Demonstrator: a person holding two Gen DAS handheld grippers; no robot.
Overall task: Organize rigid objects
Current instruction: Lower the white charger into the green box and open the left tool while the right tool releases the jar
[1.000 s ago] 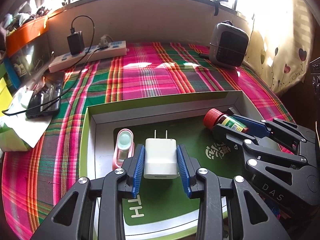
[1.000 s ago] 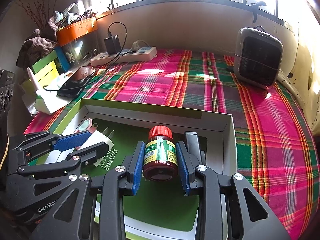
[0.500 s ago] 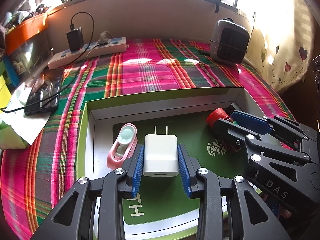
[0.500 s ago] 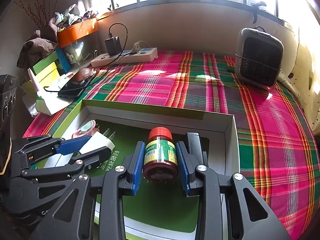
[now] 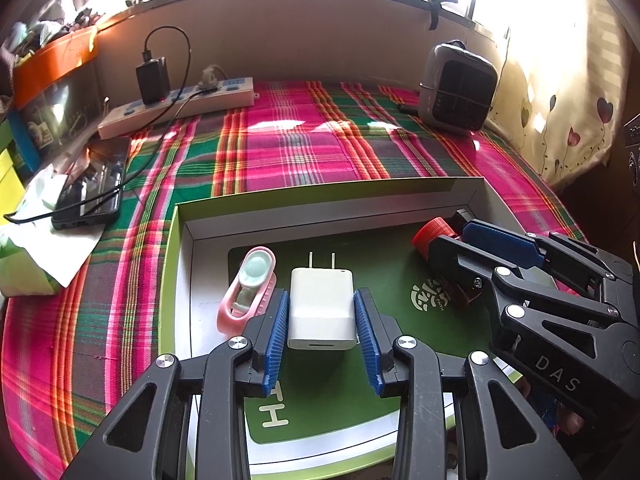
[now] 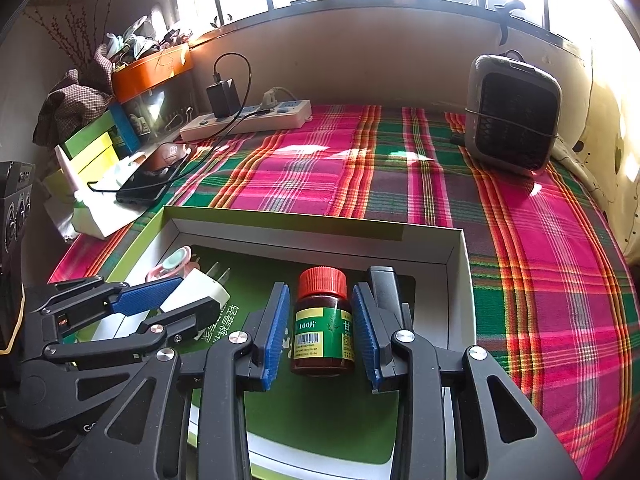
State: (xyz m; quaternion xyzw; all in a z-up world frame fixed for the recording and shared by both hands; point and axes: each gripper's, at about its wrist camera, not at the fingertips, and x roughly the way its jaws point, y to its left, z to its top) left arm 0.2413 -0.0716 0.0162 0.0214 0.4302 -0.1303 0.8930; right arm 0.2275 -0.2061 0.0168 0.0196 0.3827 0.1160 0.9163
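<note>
Inside the open box (image 5: 182, 224), the left gripper (image 5: 322, 308) brackets the white charger (image 5: 322, 312), pads seemingly just clear of it. The right gripper (image 6: 322, 320) is opening, gaps showing beside the red-capped bottle (image 6: 323, 320). Behind its finger, a dark object (image 6: 382, 284) is mostly hidden.

Right hand-held gripper (image 6: 322, 330) jaws opening off bottle (image 6: 323, 322)

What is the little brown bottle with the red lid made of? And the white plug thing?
The bottle looks like dark amber glass or clear plastic: light shines through its brown shoulder. I can't tell which. Its red lid looks like ribbed plastic, and the label looks like glossy paper. The white plug looks like smooth, matte hard plastic, with two shiny metal prongs.
</note>
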